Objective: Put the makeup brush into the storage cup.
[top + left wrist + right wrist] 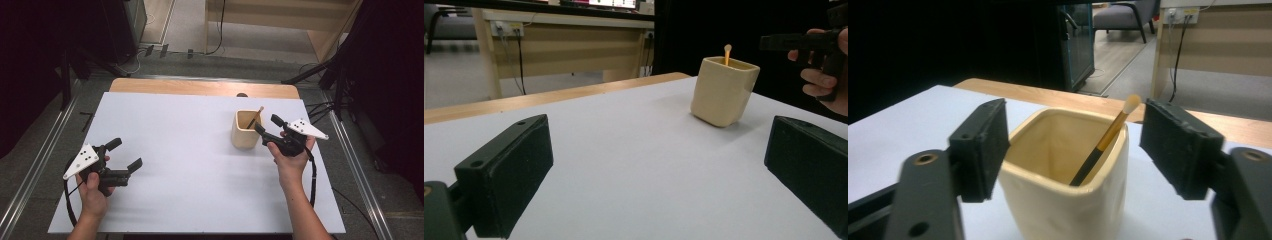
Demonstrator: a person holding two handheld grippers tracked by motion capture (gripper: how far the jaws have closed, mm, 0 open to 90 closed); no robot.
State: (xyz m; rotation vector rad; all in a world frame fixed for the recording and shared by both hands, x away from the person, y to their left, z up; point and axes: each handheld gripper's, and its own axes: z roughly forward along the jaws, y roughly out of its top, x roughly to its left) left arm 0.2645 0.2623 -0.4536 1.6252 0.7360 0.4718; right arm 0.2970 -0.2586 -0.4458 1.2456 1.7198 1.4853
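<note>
Brush in cup: a thin makeup-type brush stands leaning inside the cream, square-sided cup on the white surface. Its long axis runs on a slant, dark handle end down in the cup's interior and pale bristle tip up. In the high view the tip points up and toward the far right corner of the cup, rising just past the rim. In the right gripper view the brush leans from low centre to upper right, resting against the cup's near rim, its black lower shaft giving way to an orange-gold band and a cream tip.

The right hand-held gripper sits just beside the cup on its right side, jaws spread wide with nothing between the pads; in its own view the two black jaws stand either side of the cup's mouth, apart from the brush. Whether they touch the cup's walls I cannot tell.

The left hand-held gripper rests well apart at the left of the surface, jaws wide open and empty, pointing toward the cup, where the brush tip shows above the rim.
</note>
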